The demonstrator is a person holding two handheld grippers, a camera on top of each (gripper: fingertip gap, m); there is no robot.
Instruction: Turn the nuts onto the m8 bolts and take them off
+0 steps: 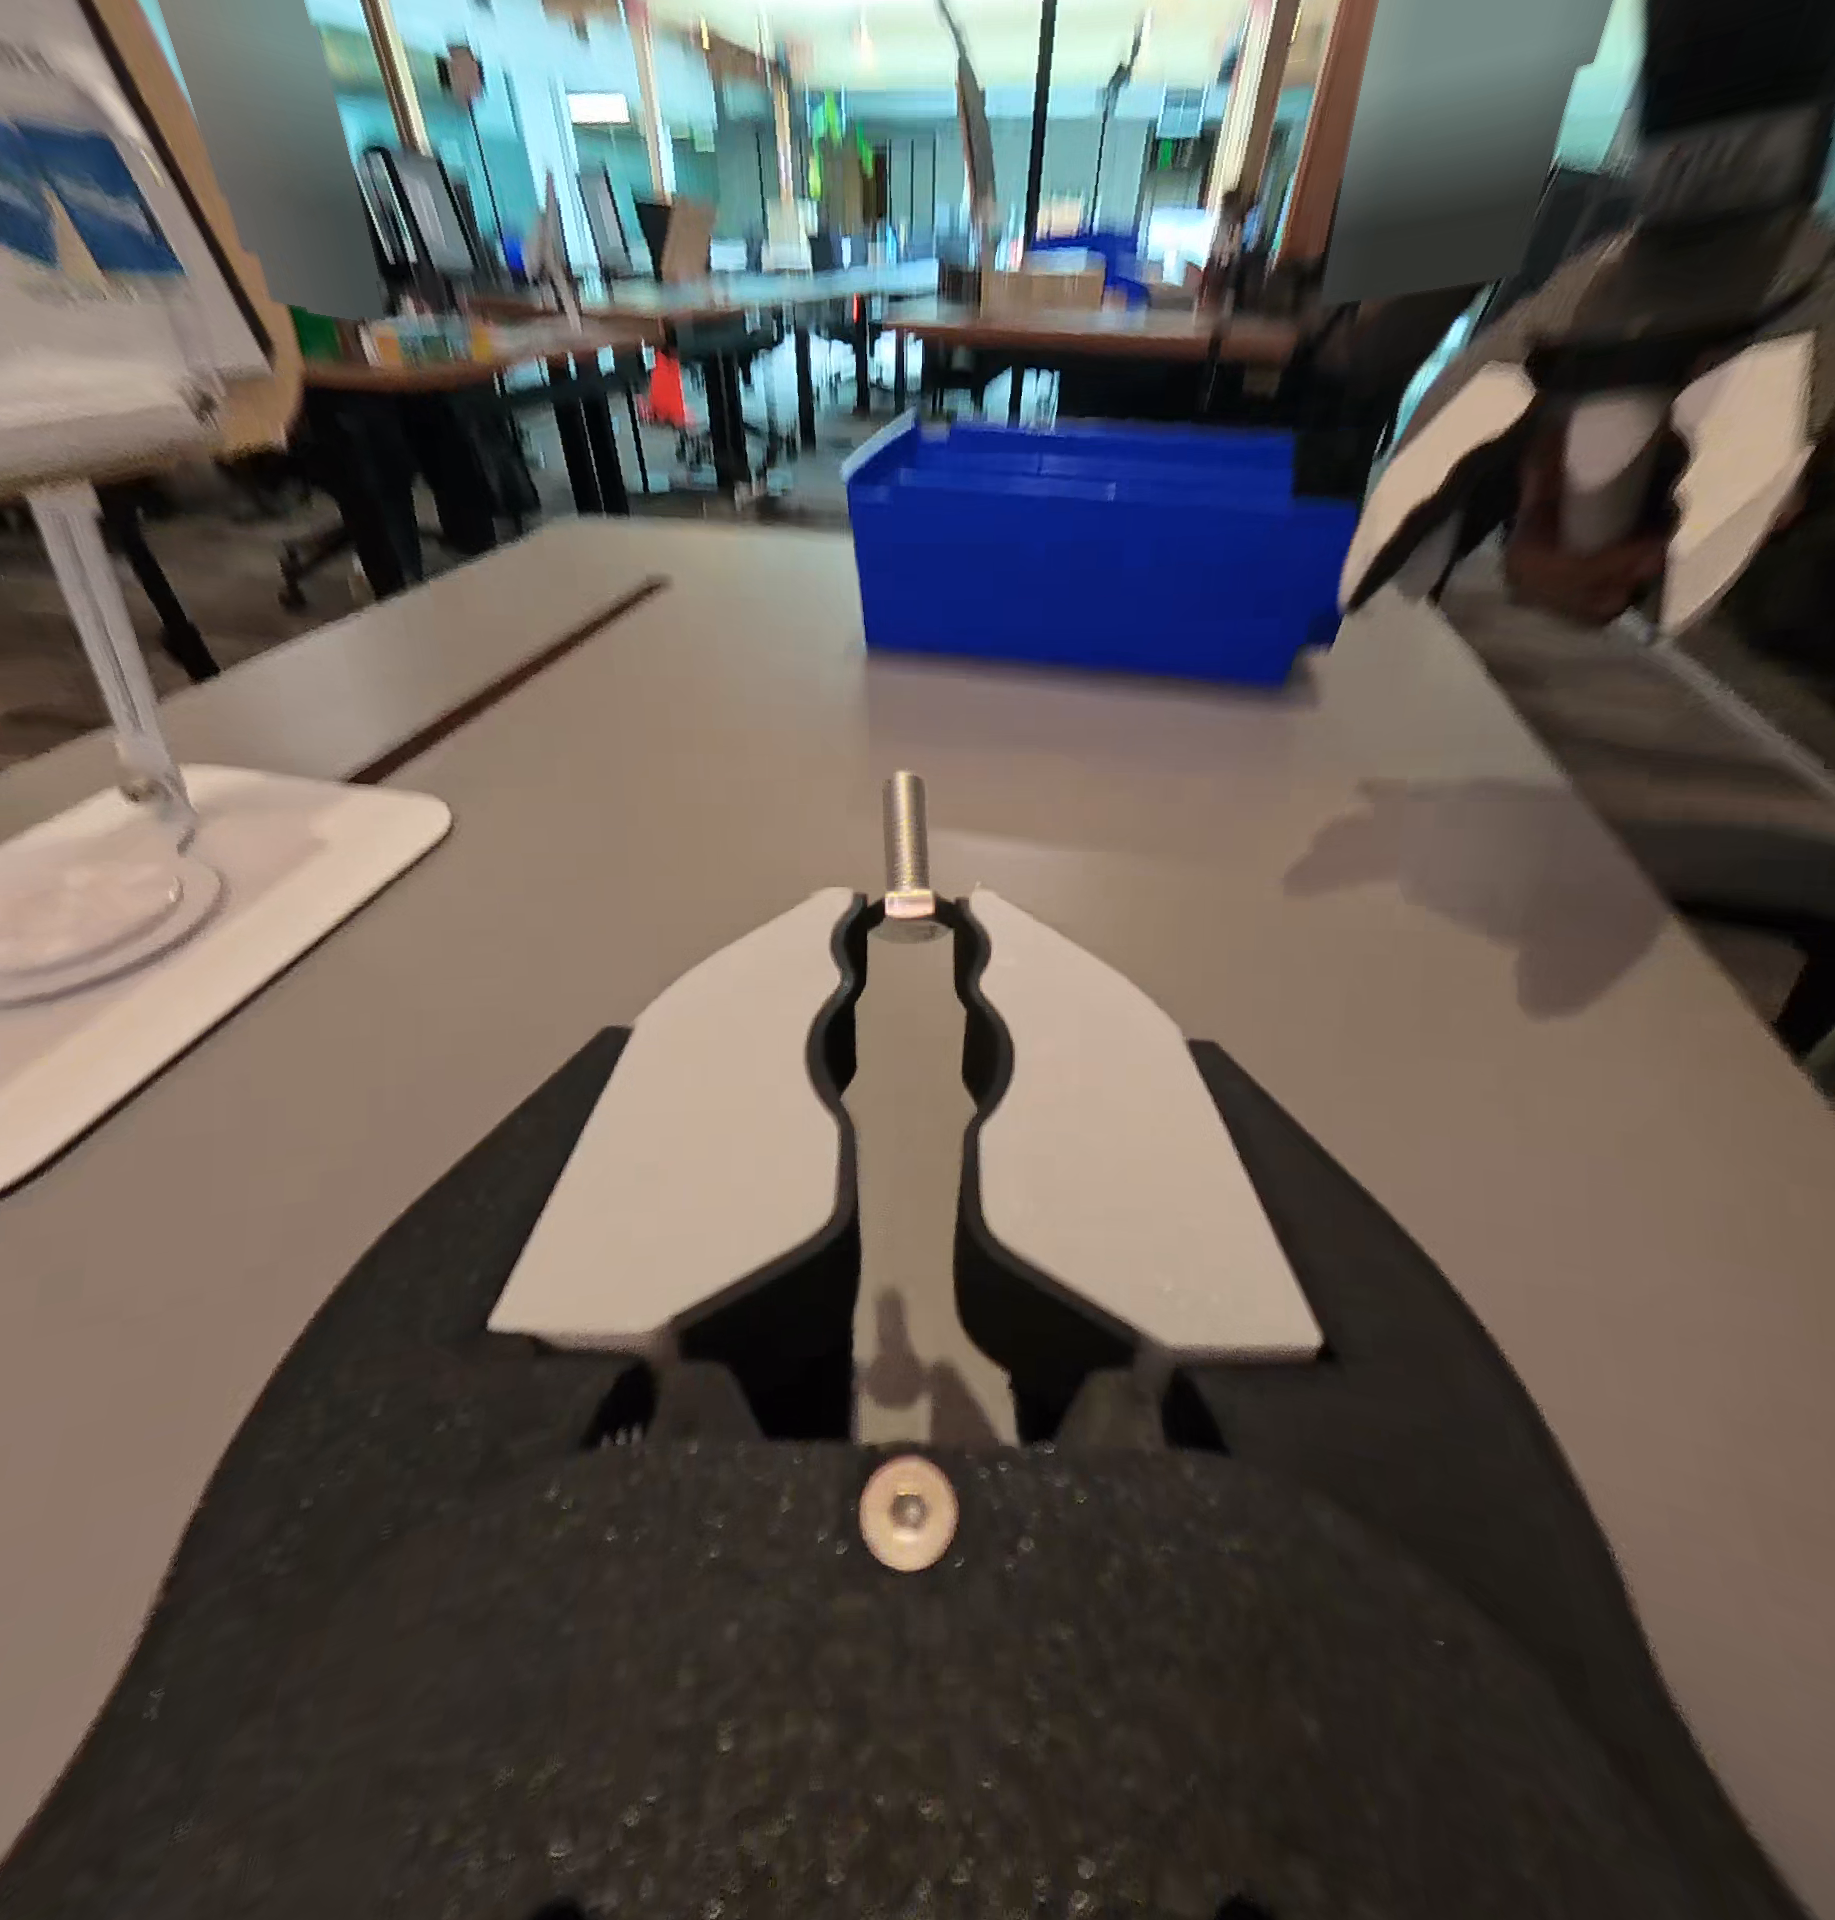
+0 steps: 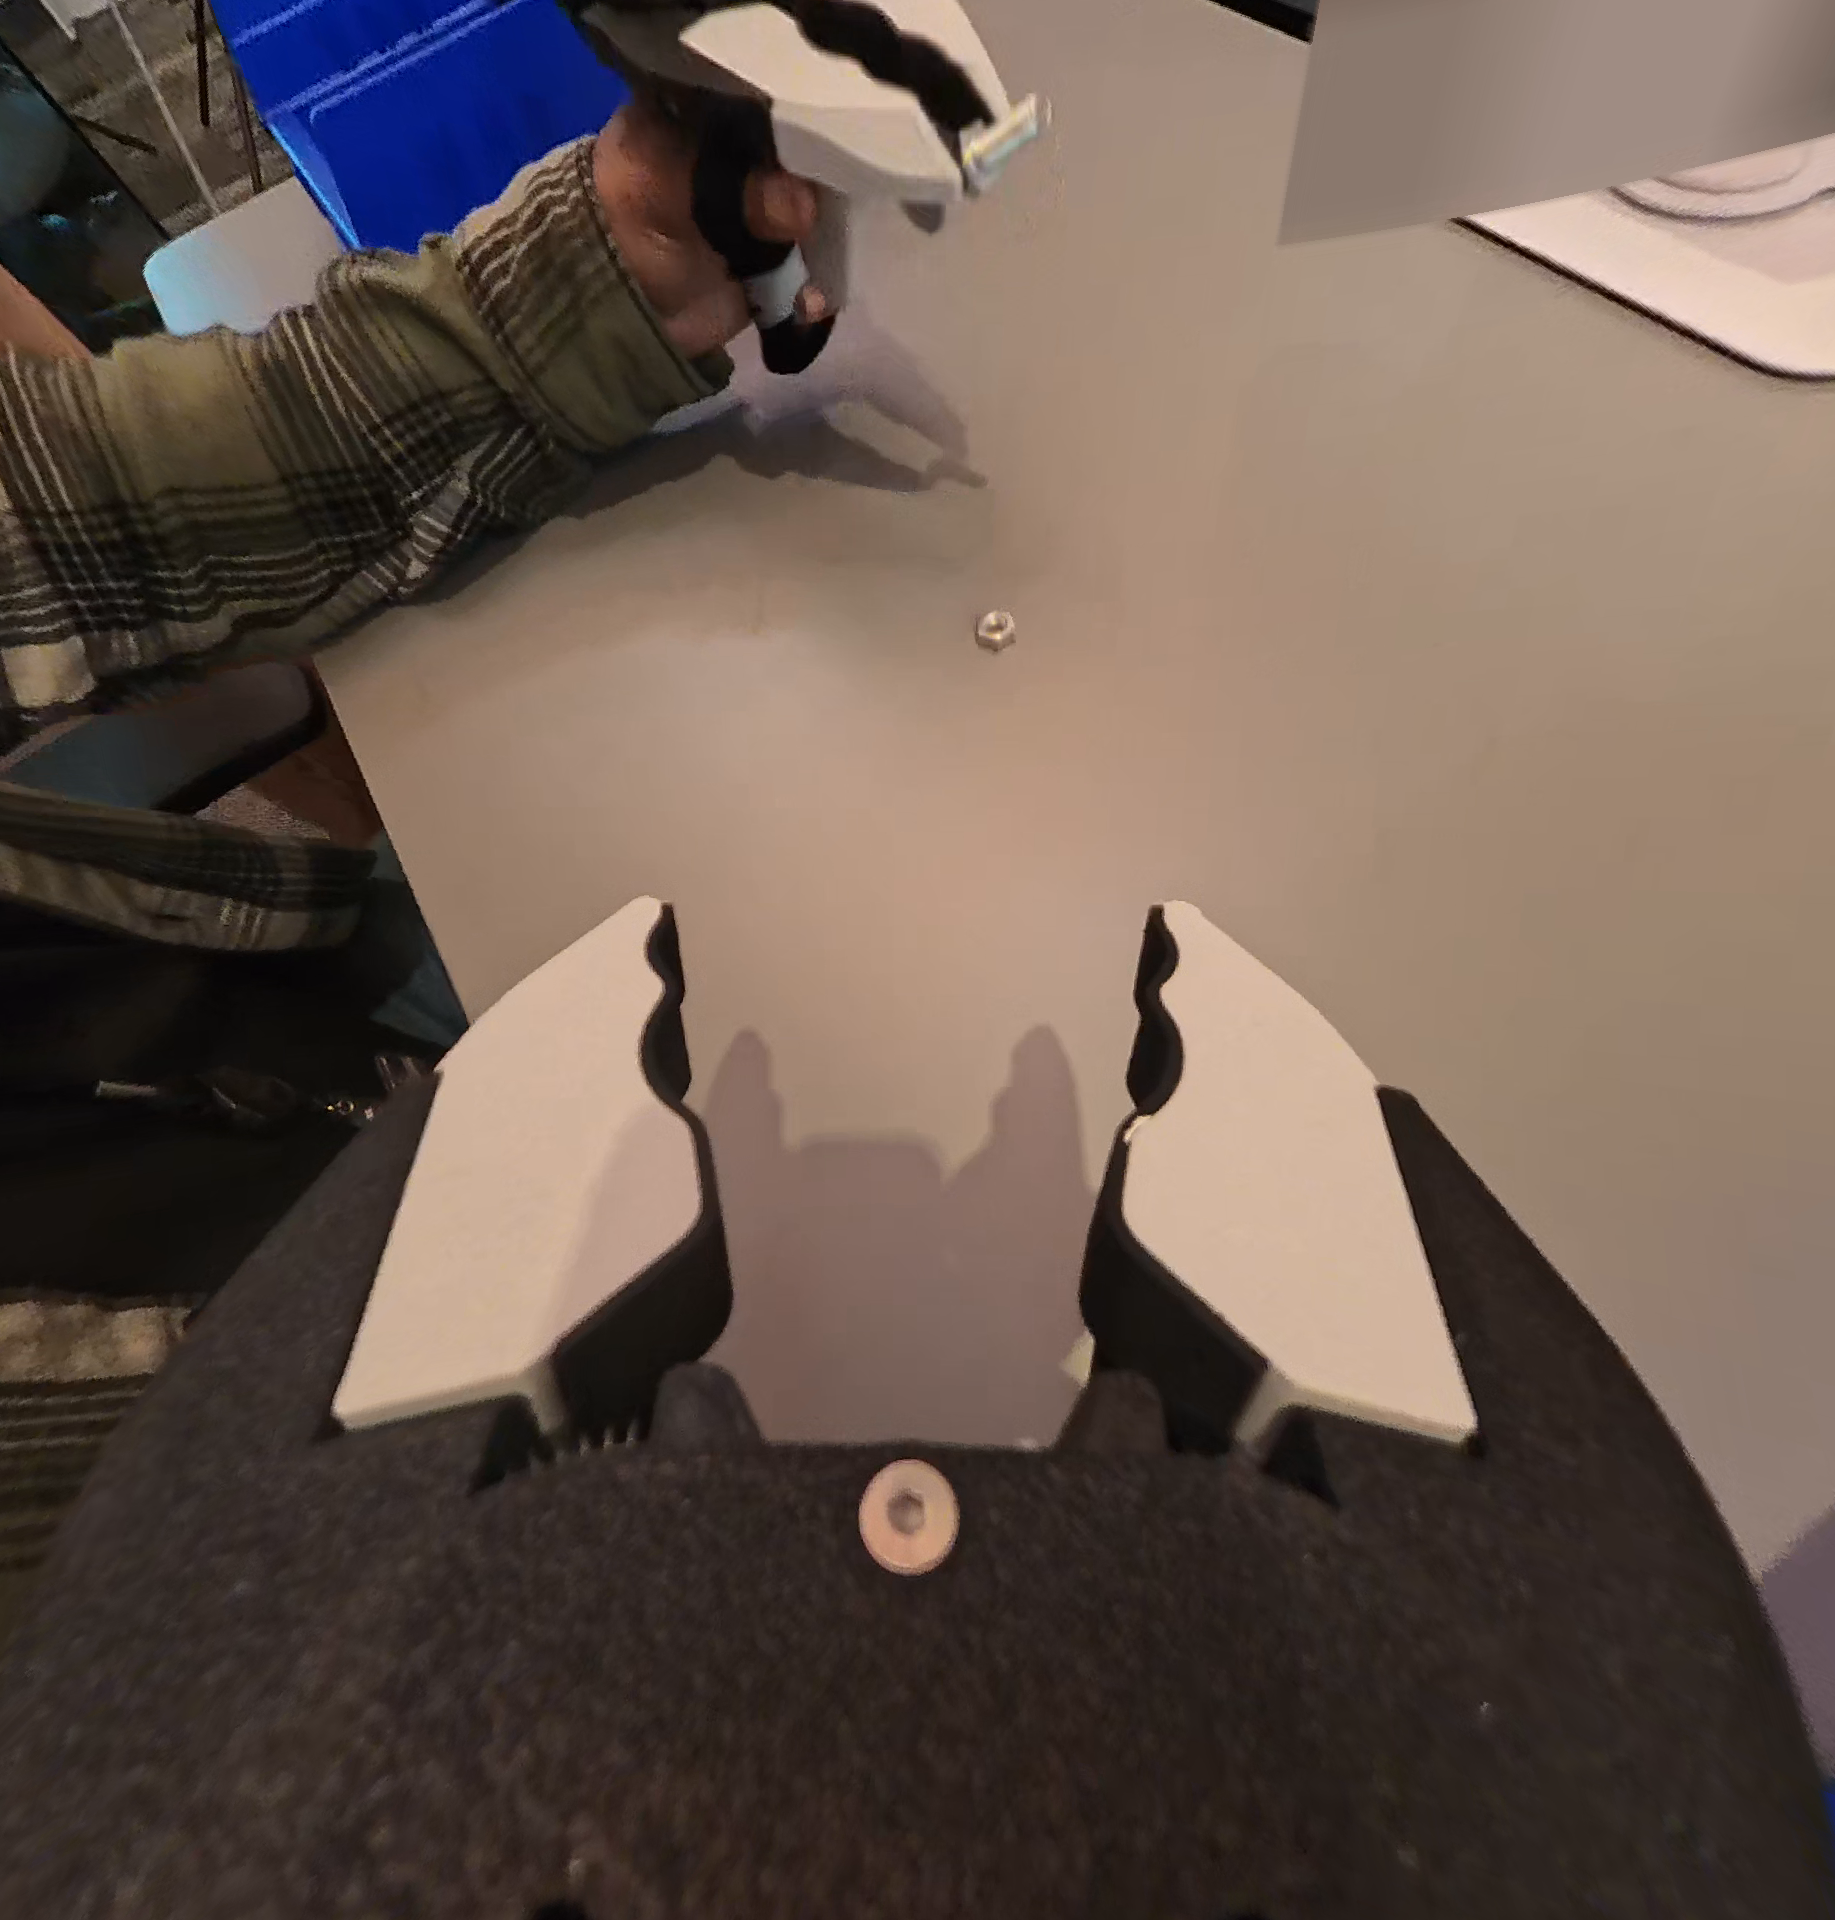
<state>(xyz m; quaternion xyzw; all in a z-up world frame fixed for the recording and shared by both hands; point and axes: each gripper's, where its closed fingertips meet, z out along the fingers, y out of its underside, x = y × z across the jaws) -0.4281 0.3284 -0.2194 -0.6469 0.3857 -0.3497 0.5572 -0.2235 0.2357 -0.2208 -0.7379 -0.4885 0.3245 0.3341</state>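
Note:
My left gripper (image 1: 911, 906) is shut on the hex head of a silver bolt (image 1: 905, 831), whose threaded shank points forward past the fingertips, above the grey table (image 1: 1100, 1039). The same left gripper (image 2: 970, 145) shows at the top of the right wrist view, held by a hand, with the bolt (image 2: 1006, 135) sticking out of its tip. My right gripper (image 2: 908, 920) is open and empty above the table. A small silver nut (image 2: 993, 630) lies flat on the table (image 2: 1308, 727) ahead of it. The right gripper (image 1: 1578, 488) also appears blurred at the right of the left wrist view.
A blue bin (image 1: 1089, 551) stands at the far side of the table. A white mat (image 1: 217, 935) with a clear stand (image 1: 113, 727) holding a sign lies at the left. A plaid sleeve (image 2: 269, 468) rests along the table's left edge (image 2: 373, 790). Tip to tip, the grippers are about 25 cm apart. The left tips stand about 12 cm off the small silver nut (image 2: 993, 630).

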